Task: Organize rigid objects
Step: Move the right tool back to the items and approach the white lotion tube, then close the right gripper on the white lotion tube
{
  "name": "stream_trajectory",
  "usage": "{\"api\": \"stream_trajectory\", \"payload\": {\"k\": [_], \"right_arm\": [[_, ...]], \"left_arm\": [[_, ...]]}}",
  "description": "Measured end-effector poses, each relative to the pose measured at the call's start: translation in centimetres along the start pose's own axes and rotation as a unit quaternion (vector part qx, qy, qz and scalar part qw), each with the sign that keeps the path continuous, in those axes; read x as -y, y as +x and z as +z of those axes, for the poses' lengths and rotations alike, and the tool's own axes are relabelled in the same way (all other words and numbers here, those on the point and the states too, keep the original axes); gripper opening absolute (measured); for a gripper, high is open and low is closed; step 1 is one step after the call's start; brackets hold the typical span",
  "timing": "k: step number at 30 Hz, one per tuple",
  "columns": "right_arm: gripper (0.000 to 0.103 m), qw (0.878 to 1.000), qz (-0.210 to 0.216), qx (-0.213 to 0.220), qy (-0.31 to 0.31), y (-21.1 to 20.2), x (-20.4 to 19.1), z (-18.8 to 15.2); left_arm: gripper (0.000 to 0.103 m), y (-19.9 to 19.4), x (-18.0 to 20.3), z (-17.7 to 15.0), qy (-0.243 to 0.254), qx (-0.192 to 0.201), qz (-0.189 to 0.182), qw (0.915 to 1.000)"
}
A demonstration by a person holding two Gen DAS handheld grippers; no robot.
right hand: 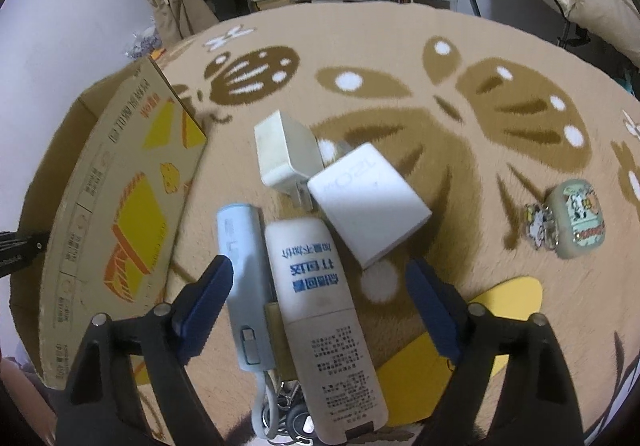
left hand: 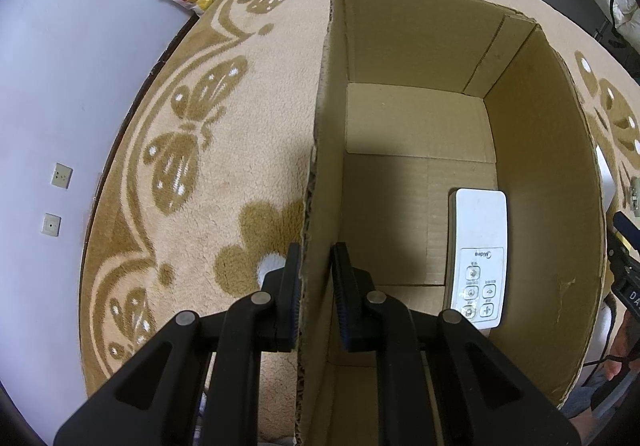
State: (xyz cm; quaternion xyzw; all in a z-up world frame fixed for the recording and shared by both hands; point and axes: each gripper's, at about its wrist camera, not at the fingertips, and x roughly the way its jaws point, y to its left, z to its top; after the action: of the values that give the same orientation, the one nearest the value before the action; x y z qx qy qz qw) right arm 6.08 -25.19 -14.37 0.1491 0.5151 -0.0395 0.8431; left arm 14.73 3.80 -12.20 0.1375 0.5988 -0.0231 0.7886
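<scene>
An open cardboard box [left hand: 420, 34] stands on a beige butterfly-pattern rug, with a white remote control [left hand: 478, 258] lying on its floor by the right wall. My left gripper [left hand: 316, 278] straddles the box's left wall and is shut on it, one finger outside and one inside. In the right wrist view the same box [right hand: 120, 174] stands at the left. My right gripper [right hand: 320, 286] is open above a pale blue stick-shaped device [right hand: 244, 266] and a long white device with blue print [right hand: 316, 306], both between its fingers. Two white chargers [right hand: 280, 150] [right hand: 368, 202] lie just beyond.
A small printed case with a keychain [right hand: 578, 222] lies on the rug at the right. A yellow flat shape [right hand: 512, 302] lies under my right finger. Keys and a cable [right hand: 288, 418] sit at the bottom. Shelves and bags line the far edge; a wall is at the left.
</scene>
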Motion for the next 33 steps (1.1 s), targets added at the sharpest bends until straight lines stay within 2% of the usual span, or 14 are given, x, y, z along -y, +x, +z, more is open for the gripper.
{"api": "stream_trajectory", "payload": {"k": [4,12,15,23,29,33], "right_arm": [[0.088,1.0,-0.002,-0.003,0.006,0.4,0.2,-0.3],[0.088,1.0,-0.003,-0.01,0.005,1.0,0.1,-0.5],[0.078,1.0,-0.005,-0.013,-0.001,1.2,-0.2,-0.6],[0.077,1.0,-0.009,-0.021,0.022,2.2,0.7,-0.8],[0.075,0.999,-0.028,-0.019,0.0,2.9,-0.1,-0.8],[0.056,1.0,-0.008,-0.02,0.006,2.8,0.0,-0.7]], "left_arm": [[0.014,0.0,0.0,0.0,0.001,0.0,0.0,1.0],[0.014,0.0,0.0,0.0,0.0,-0.001,0.0,1.0],[0.014,0.0,0.0,0.0,-0.001,-0.001,-0.001,1.0],[0.015,0.0,0.0,0.0,-0.001,-0.001,-0.001,1.0],[0.015,0.0,0.0,0.0,-0.001,-0.001,-0.001,1.0],[0.015,0.0,0.0,0.0,-0.001,-0.002,-0.001,1.0]]}}
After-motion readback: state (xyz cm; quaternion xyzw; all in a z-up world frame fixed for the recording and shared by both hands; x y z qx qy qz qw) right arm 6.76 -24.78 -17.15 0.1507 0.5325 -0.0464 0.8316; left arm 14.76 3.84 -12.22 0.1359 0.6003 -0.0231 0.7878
